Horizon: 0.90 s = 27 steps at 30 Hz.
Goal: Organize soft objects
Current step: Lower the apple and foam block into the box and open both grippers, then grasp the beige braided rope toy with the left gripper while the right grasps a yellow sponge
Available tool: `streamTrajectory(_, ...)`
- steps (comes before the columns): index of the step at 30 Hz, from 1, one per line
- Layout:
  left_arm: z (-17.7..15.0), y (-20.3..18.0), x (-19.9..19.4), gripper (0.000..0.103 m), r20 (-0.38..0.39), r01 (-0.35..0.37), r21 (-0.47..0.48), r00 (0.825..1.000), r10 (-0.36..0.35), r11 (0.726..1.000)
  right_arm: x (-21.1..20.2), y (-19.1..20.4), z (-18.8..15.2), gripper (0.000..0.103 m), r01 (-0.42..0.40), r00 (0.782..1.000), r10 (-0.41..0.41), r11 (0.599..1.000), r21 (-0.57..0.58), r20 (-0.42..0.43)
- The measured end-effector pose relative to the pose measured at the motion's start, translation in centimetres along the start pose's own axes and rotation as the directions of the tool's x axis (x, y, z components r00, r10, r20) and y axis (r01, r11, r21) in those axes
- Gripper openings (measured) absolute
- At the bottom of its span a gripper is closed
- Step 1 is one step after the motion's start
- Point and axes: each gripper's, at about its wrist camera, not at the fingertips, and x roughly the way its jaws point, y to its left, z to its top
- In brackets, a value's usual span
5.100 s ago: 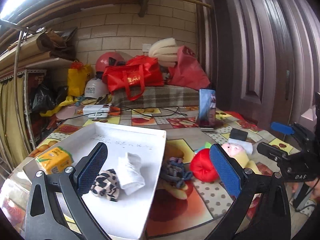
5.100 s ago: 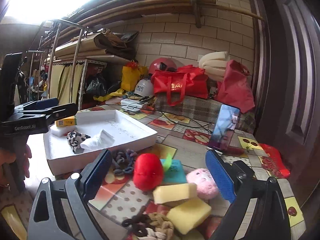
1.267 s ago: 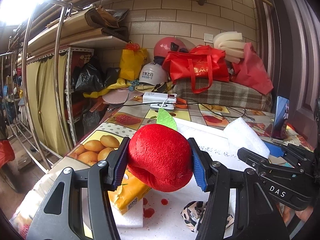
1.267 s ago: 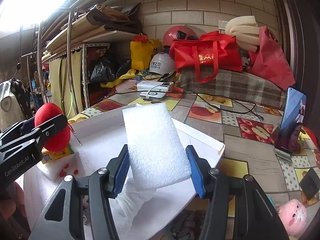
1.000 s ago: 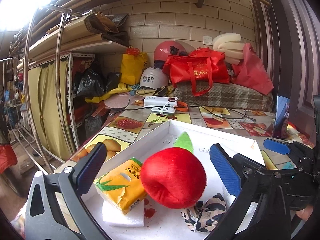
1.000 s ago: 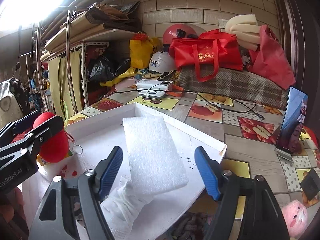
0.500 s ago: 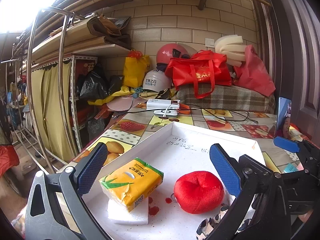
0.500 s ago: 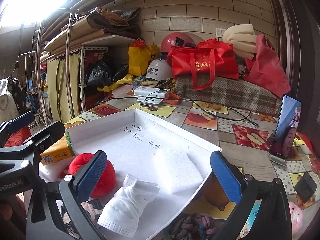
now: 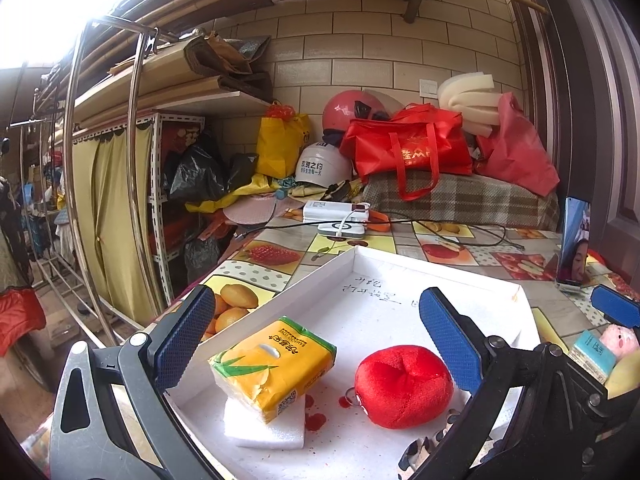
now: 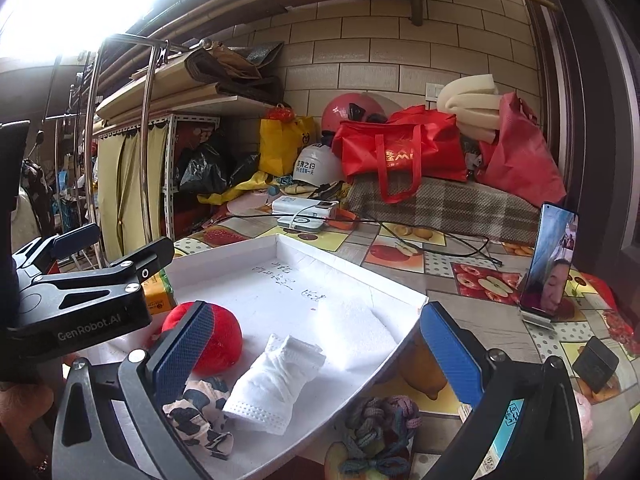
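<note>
A white tray (image 9: 400, 258) (image 10: 280, 246) sits on the fruit-print table. In it lie a red plush apple (image 9: 404, 386) (image 10: 220, 340), a yellow tissue pack (image 9: 274, 362) on a white foam block (image 9: 260, 428), a flat white foam sheet (image 10: 354, 330), a folded white mask (image 10: 276, 380) and a leopard-print scrunchie (image 10: 198, 420). My left gripper (image 9: 316, 344) is open and empty above the tissue pack and apple. My right gripper (image 10: 316, 354) is open and empty over the tray's near right part.
A knotted grey-pink rope toy (image 10: 378, 428) lies on the table beside the tray. A pink plush pig (image 9: 620, 340) and a teal pack (image 9: 592, 354) lie to the right. A phone (image 10: 550, 266) stands upright. Power banks and cables (image 9: 340, 216) lie behind the tray.
Both grippers opened: the left let the red apple drop into the tray, the right let the white foam sheet fall flat in it. Both have since drawn back slightly.
</note>
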Motion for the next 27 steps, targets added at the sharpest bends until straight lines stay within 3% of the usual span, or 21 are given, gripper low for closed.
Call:
streamTrajectory(6, -0.4, -0.5, -1.1, 0.103, -0.007, 0.016, 0.001, 1.000, -0.016, 1.000, -3.3, 0.5, -1.2, 0.103, -0.074, 0.997, 0.073, 0.997, -0.037, -0.007)
streamTrajectory(11, -0.8, -2.4, -2.5, 0.103, -0.008, 0.089, 0.042, 0.996, -0.089, 0.995, -7.1, -1.1, -2.6, 0.103, -0.113, 0.994, 0.112, 0.992, -0.058, -0.013)
streamTrajectory(15, -1.2, -4.8, -4.0, 0.103, -0.024, 0.199, 0.071, 0.980, -0.198, 0.977, -10.3, -4.9, -3.5, 0.103, -0.067, 0.998, 0.067, 0.997, -0.032, -0.001)
streamTrajectory(18, -1.6, -7.4, -5.3, 0.103, -0.057, 0.314, 0.106, 0.949, -0.309, 0.944, -11.9, -9.4, -4.1, 0.103, 0.039, 0.999, -0.039, 0.999, -0.004, -0.011)
streamTrajectory(20, -2.0, -9.5, -6.2, 0.103, -0.099, 0.406, 0.144, 0.913, -0.395, 0.902, -11.9, -13.0, -4.9, 0.103, 0.074, 0.994, -0.071, 0.997, 0.037, -0.085)
streamTrajectory(21, -2.2, -10.6, -6.5, 0.103, -0.132, 0.468, 0.160, 0.883, -0.451, 0.869, -11.7, -14.7, -5.5, 0.103, 0.068, 0.988, -0.057, 0.995, 0.070, -0.140)
streamTrajectory(23, -2.8, -13.4, -7.1, 0.103, -0.229, 0.597, 0.183, 0.799, -0.557, 0.781, -11.4, -18.0, -6.6, 0.103, 0.047, 0.974, -0.011, 0.986, 0.157, -0.226)
streamTrajectory(27, -4.2, -18.6, -7.8, 0.103, -0.419, 0.754, 0.188, 0.641, -0.643, 0.630, -11.1, -20.1, -7.3, 0.103, 0.016, 0.964, 0.027, 0.987, 0.159, -0.266)
